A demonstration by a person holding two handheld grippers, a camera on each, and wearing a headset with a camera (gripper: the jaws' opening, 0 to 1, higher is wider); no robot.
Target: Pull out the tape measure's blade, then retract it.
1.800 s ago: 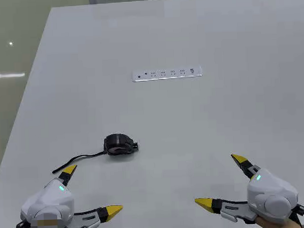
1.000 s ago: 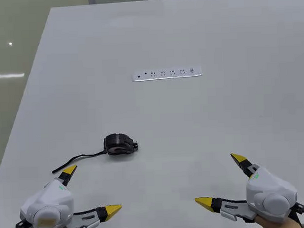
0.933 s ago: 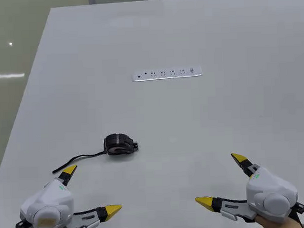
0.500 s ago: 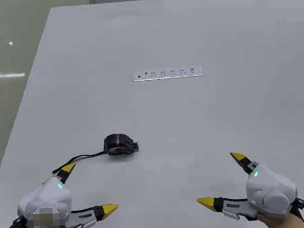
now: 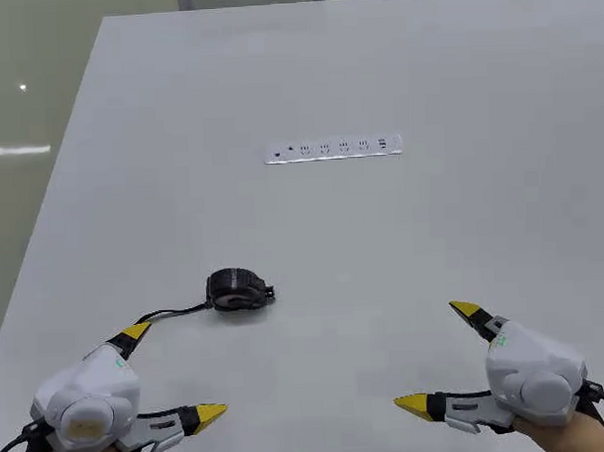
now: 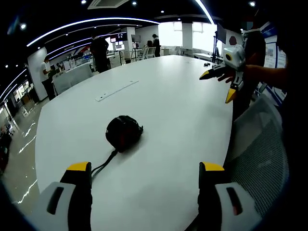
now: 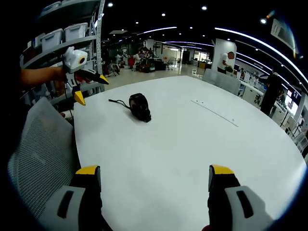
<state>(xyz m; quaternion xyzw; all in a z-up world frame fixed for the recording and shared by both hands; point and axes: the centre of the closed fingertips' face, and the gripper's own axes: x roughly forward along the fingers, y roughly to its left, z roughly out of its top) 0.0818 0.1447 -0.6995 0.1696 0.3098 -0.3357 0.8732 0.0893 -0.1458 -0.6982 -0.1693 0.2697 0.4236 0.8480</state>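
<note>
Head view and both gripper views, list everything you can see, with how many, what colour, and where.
table: one, pale grey, under everything
tape measure: one, black, on the table's near left part, blade in
strap: one, black, trails from the tape measure toward the near left
power strip: one, white, flat on the table farther back, near the middle
mesh chair back: one, grey, beside the table's near edge
left gripper: one, white with yellow tips, open, above the near left edge, close to the strap's end
right gripper: one, white with yellow tips, open, above the near right edge
</note>
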